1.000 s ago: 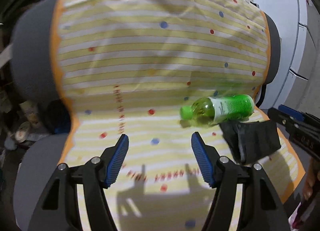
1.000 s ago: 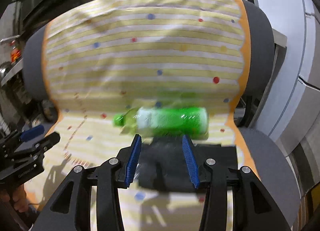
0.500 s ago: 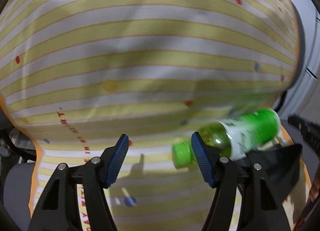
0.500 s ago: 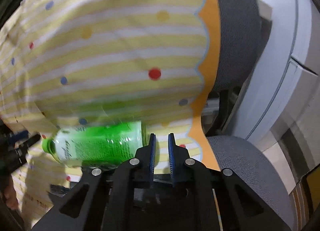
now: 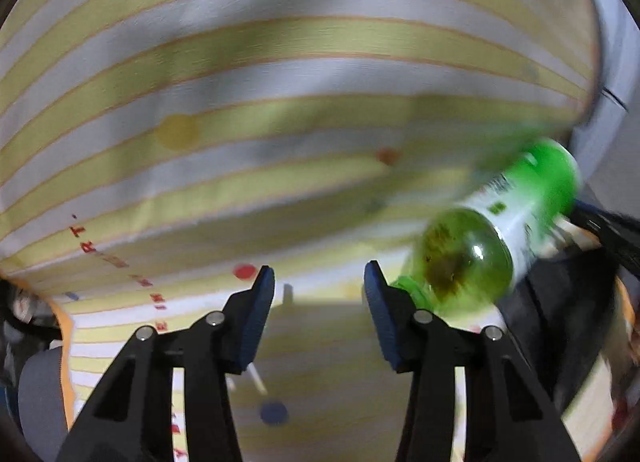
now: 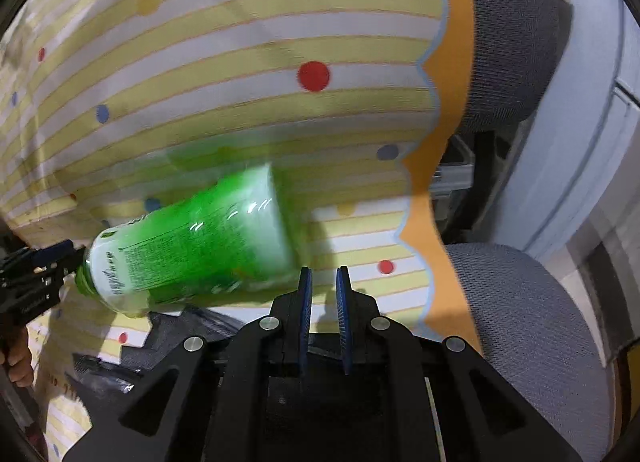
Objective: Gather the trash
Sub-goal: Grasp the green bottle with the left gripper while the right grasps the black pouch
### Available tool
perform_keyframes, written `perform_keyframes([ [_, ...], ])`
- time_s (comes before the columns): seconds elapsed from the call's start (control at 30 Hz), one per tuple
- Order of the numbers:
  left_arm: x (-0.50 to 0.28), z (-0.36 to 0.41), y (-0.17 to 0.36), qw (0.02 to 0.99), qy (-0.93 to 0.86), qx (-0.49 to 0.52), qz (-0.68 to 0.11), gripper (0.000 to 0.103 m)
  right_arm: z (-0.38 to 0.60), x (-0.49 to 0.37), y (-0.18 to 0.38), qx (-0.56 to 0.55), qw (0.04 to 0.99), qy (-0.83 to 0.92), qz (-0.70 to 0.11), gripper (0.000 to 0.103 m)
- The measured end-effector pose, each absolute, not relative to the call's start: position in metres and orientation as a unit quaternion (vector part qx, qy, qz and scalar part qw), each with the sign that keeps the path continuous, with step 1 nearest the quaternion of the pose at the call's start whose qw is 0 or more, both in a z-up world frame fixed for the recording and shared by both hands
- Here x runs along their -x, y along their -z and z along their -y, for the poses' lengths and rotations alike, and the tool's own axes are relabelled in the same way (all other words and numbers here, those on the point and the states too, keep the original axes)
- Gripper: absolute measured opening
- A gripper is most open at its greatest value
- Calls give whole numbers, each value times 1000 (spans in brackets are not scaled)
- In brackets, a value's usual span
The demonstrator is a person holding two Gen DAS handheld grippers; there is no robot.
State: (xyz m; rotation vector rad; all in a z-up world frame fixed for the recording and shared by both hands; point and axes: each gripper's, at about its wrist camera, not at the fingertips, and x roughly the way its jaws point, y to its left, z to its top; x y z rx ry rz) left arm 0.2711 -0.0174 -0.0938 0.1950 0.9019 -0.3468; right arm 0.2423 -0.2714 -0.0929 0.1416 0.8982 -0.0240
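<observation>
One green bottle (image 5: 492, 234) at 3 o'clock of the wide-open, empty left gripper (image 5: 319, 294); looks light and slick, so grab mid-body. Right gripper (image 6: 322, 286) nearly shut, can't tell on what.

A green plastic bottle (image 6: 192, 254) is lying tilted on its side, blurred, at the left centre of the right wrist view, its flat base pointing up and to the right. A white and green label is wrapping its body, and its green cap (image 5: 412, 290) is sitting low at the right of the left wrist view. A black bag (image 6: 180, 342) is lying crumpled just under it, at the lower left.
</observation>
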Motion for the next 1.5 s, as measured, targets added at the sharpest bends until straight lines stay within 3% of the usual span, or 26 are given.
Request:
perform_keyframes([
  [0.23, -211, 26, 81, 856, 261, -131, -426, 47, 257, -235, 86, -63, 901, -13, -429, 9],
  [0.3, -203, 23, 77, 862, 262, -128, -414, 64, 261, -225, 78, -66, 906, -4, -419, 9],
  [0.33, -201, 22, 70, 872, 259, -119, -398, 81, 263, -220, 74, -66, 908, 2, -414, 9],
  [0.37, -199, 22, 66, 877, 263, -110, -387, 90, 266, -214, 70, -66, 911, 8, -408, 9],
  [0.4, -198, 24, 63, 878, 271, -101, -383, 91, 269, -208, 66, -68, 913, 11, -402, 10],
  [0.5, -204, 38, 60, 873, 288, -78, -385, 92, 277, -185, 49, -75, 922, 19, -380, 10],
  [0.6, -211, 68, 65, 865, 298, -89, -395, 93, 285, -170, 39, -82, 928, 23, -362, 18],
  [0.9, -245, 123, 96, 845, 278, -198, -412, 92, 304, -146, 35, -95, 934, 12, -345, 34],
  [0.93, -245, 126, 99, 843, 276, -206, -414, 90, 305, -146, 34, -98, 933, 12, -346, 35],
  [0.97, -245, 127, 102, 843, 272, -211, -414, 78, 307, -143, 36, -101, 933, 12, -346, 35],
  [1.27, -209, 92, 89, 879, 201, -178, -394, 73, 293, -120, 40, -97, 929, -3, -357, 35],
  [1.5, -168, 31, 74, 899, 139, -108, -402, 73, 257, -115, 61, -77, 918, -21, -389, 55],
])
